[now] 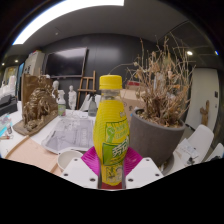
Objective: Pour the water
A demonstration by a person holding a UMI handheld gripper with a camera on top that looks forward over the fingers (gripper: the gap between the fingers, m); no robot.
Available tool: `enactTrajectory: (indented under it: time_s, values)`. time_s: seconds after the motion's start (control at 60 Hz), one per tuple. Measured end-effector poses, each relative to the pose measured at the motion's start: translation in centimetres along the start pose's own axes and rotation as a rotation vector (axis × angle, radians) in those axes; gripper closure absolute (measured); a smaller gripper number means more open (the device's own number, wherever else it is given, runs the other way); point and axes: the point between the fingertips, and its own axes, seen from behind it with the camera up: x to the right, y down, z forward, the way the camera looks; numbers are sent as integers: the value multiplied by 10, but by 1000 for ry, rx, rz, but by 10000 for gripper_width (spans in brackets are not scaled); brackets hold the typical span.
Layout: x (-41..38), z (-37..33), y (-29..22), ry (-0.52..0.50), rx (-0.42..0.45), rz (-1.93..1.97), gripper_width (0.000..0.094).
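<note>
A yellow drink bottle (111,128) with an orange cap and a green-yellow label stands upright between my fingers. My gripper (112,165) is shut on the bottle: both pink pads (92,159) press on its lower body at either side. The bottle looks lifted above the table. A white round container rim (68,157) shows just left of the bottle, beyond the left finger.
A grey pot with dry brown stalks (160,125) stands close on the right. White papers (68,128) lie on the table to the left. A dry plant arrangement (40,100) and small pale figures (72,98) stand further back.
</note>
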Motion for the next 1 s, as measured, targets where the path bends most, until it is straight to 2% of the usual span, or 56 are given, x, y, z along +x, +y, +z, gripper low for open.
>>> enactTrajectory:
  time_s: [0.167,0.333,0.483,0.65,0.683,0.75,0.767,0.9,1.0]
  values:
    - [-6,16,45,-28,-54,111,671]
    - [-6,23,68,-29,-86,174,668]
    - [-6,23,69,-30,-58,155,639]
    - [-8,18,70,-29,-71,173,437]
    - [-8,14,67,-25,-75,194,351]
    - [-7,1,52,-21,-68,219,102]
    - [-7,-3,48,-17,-71,219,66]
    - [-5,-59,9,19,-122,218,77]
    - [-18,-124,-16,62,-200,242,78]
